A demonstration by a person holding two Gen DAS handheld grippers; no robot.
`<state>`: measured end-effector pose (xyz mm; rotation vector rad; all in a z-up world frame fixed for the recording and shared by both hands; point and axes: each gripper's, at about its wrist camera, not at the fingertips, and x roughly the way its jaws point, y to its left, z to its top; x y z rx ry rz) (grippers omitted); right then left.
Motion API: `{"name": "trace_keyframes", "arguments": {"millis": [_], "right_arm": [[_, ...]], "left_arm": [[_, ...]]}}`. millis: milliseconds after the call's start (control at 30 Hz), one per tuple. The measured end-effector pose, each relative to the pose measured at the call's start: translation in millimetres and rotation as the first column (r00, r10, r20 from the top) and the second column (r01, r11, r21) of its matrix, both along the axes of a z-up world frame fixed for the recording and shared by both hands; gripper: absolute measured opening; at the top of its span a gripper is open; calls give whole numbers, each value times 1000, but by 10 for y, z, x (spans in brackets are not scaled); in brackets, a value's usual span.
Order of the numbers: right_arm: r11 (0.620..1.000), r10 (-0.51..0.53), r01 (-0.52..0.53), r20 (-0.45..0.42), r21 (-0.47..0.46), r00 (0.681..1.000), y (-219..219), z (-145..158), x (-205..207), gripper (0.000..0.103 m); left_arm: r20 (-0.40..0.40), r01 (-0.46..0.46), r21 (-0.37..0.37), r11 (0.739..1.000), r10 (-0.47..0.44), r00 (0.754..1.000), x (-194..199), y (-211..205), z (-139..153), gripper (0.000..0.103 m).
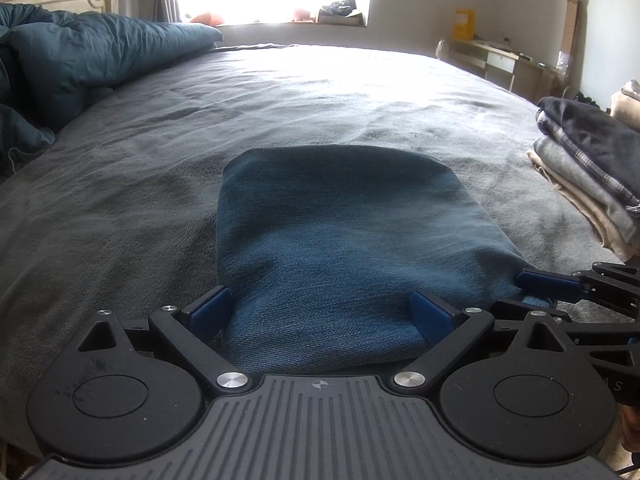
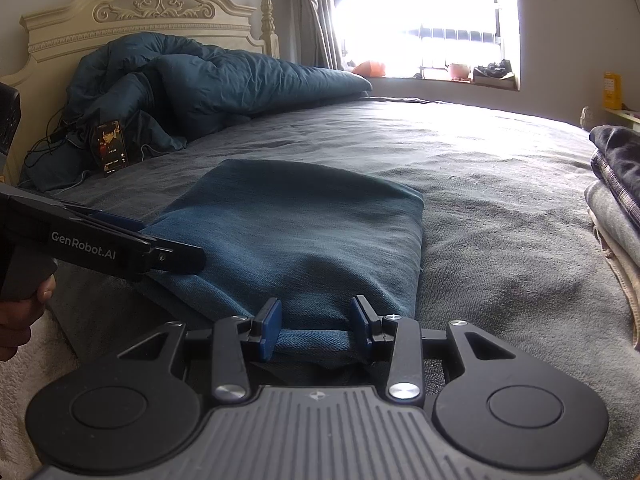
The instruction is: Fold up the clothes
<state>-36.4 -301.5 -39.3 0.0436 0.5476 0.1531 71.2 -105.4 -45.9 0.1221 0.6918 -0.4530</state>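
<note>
Your right gripper (image 2: pixel 316 326) sits at the near edge of the bed, its blue pads (image 2: pixel 269 330) closed on a bunched hem of the folded blue garment (image 2: pixel 304 232), the fabric pinched between them. Your left gripper (image 1: pixel 325 312) stands just beside it to the left, jaws spread wide over the same near edge of the garment; the cloth lies between the fingers, but the pads do not press on it. In the right wrist view, your hand (image 2: pixel 24 308) wraps the left gripper's grey handle at the frame's left side. The garment lies flat in a rough rectangle on the grey bedspread (image 1: pixel 120 184), running away from you toward the middle of the bed. To the right, at the bed's edge, a stack of folded clothes (image 1: pixel 584 168) rises, dark plaid on top of grey and beige layers. Farther off to the left, a rumpled teal duvet (image 2: pixel 208 84) is heaped against the cream carved headboard (image 2: pixel 132 12), with a phone (image 2: pixel 110 147) propped at its foot. Beyond, a bright window (image 2: pixel 420 20) washes out the far wall.
</note>
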Motion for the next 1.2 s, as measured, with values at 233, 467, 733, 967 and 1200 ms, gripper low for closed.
{"name": "trace_keyframes", "arguments": {"millis": [233,467,733,967,1200], "right_arm": [[1000,-2,2,2,-1,1000,15,-8,-9,41],[1000,-2,2,2,-1,1000,18,-1,-12,41],[1000,-2,2,2,-2,1000,19,2,-11,41],[1000,-4,4,2,-2,1000,25,1,-13,41],[1000,-4,4,2,-3,1000,25,4,-11,41]], "left_arm": [[0,0,1,1000,0,1000,1,0,-1,97],[0,1,3,1000,-1,1000,-5,-2,0,97],[-1,2,5,1000,-2,1000,-6,1,3,97],[-1,2,5,1000,-2,1000,-11,6,4,97],[0,3,6,1000,-3,1000,-17,8,4,97]]}}
